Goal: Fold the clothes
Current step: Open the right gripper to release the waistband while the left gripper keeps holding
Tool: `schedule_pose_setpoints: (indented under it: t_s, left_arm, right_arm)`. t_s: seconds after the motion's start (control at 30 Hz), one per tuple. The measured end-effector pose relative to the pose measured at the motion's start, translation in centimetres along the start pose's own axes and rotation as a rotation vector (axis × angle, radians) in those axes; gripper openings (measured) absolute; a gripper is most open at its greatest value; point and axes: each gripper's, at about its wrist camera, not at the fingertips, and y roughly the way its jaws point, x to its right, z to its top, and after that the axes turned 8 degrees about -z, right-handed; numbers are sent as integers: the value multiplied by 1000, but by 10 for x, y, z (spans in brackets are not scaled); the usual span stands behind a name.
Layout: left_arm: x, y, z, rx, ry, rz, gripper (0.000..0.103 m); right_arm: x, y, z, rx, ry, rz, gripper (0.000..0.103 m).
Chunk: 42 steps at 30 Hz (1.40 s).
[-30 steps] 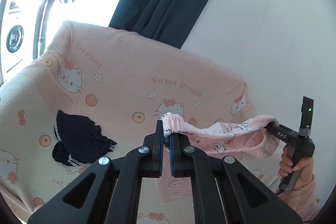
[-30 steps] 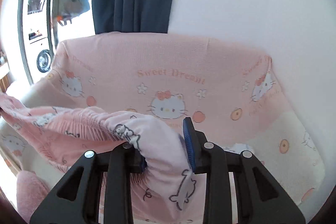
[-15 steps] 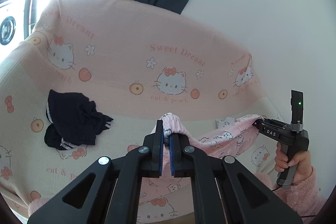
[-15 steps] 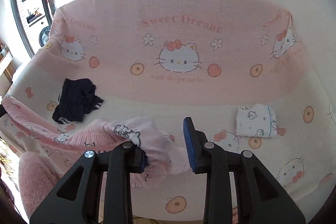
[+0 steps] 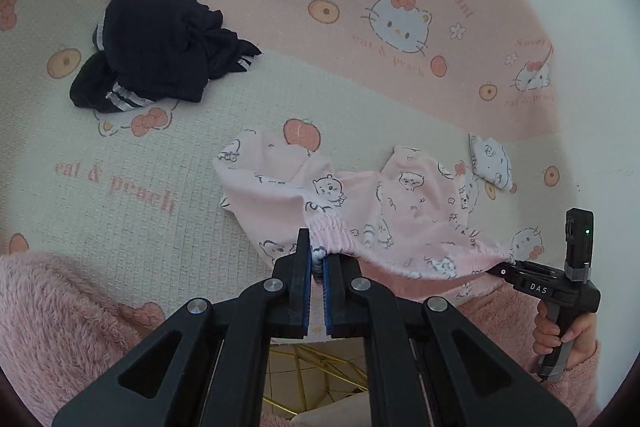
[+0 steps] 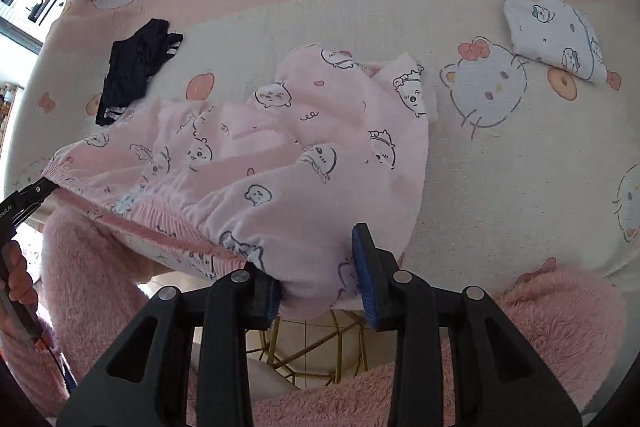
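Both grippers have come down since the earlier frames: the wall and curtain are gone from view and the shorts [image 5: 360, 211], which hung in the air, now lie with their legs spread on the cover [image 5: 160, 163]. The left gripper [image 5: 317, 263] has its fingers pressed together on one end of the elastic waistband [image 5: 332, 233], with only a thin pinch of cloth between the blue pads. The right gripper [image 6: 316, 267] stands with its fingers apart; the other end of the waistband bunches between them and drapes over the left pad, and I cannot tell whether either pad truly grips it, since the cloth hides the contact. Between the two grippers the waistband is stretched in a line just off the near edge of the cover, above fuzzy pink sleeves or knees [image 6: 92, 267]. A hand [image 5: 560, 331] grips the right tool's handle in the left view.

Relative to the shorts: a crumpled black garment [image 5: 160, 47] lies well off to the far left, and a small folded white piece [image 6: 556, 35] sits to the far right, apart from them, both on the cover.
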Motion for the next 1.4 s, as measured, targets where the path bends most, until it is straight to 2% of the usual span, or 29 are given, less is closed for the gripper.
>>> schedule_pose_setpoints:
  t_s: [0.07, 0.1, 0.17, 0.27, 0.37, 0.57, 0.6, 0.63, 0.7, 0.83, 0.93, 0.97, 1.0, 1.07, 1.1, 1.17, 1.27, 1.33, 1.4]
  left_arm:
    - [7, 2, 2, 8, 18, -35, 5]
    - [9, 5, 4, 12, 29, -36, 5]
    - [8, 14, 8, 14, 38, -21, 5]
    - [-12, 37, 15, -36, -30, 48, 5]
    - [-20, 36, 13, -22, -54, 17, 5]
    - [-26, 39, 14, -16, -65, 22, 5]
    - [-26, 39, 14, -13, -63, 19, 5]
    - [-26, 39, 14, -12, -59, 19, 5]
    - [-25, 38, 14, -10, -49, 19, 5]
    - [-30, 41, 12, -13, -43, 14, 5]
    - [-40, 57, 9, -44, -69, 7, 5]
    - [-43, 65, 7, -66, -71, 31, 5]
    - [-43, 72, 4, -94, -55, 82, 5]
    - [-37, 77, -3, -122, 7, 153, 5]
    - [-34, 75, -5, -125, 21, 152, 5]
    - [-32, 64, -5, -132, 7, 103, 6]
    - [-27, 42, -1, -123, 6, 89, 14]
    - [-17, 26, 1, -96, 36, 93, 17]
    - [-5, 12, 1, -50, 64, 108, 18]
  right_arm:
    - [-7, 1, 1, -16, -10, 88, 38]
    - [-12, 3, -1, -21, -30, 95, 39]
    - [-24, 8, -6, -30, -82, 78, 38]
    - [-42, 16, -13, -43, -160, 54, 38]
    - [-61, 24, -21, -56, -238, 30, 39]
    - [-97, 40, -36, -82, -394, -19, 38]
    - [-99, 51, -39, -114, -404, -32, 38]
    - [-99, 65, -43, -157, -407, -46, 38]
    - [-92, 82, -44, -186, -377, -117, 36]
    - [-62, 64, -21, -83, -191, -72, 36]
    - [-43, 58, -2, 21, -133, -186, 37]
    - [-35, 61, 3, 33, -118, -234, 37]
    - [-26, 62, 7, 18, -82, -245, 37]
    - [-13, 46, 9, 29, -18, -165, 37]
    - [-11, 32, 7, 56, -12, -121, 37]
    - [-21, 10, -5, 75, -98, -97, 37]
    - [-48, 4, -31, 10, -304, -89, 37]
    - [-45, 16, -40, -39, -363, -158, 37]
    - [-31, 37, -42, -74, -310, -247, 37]
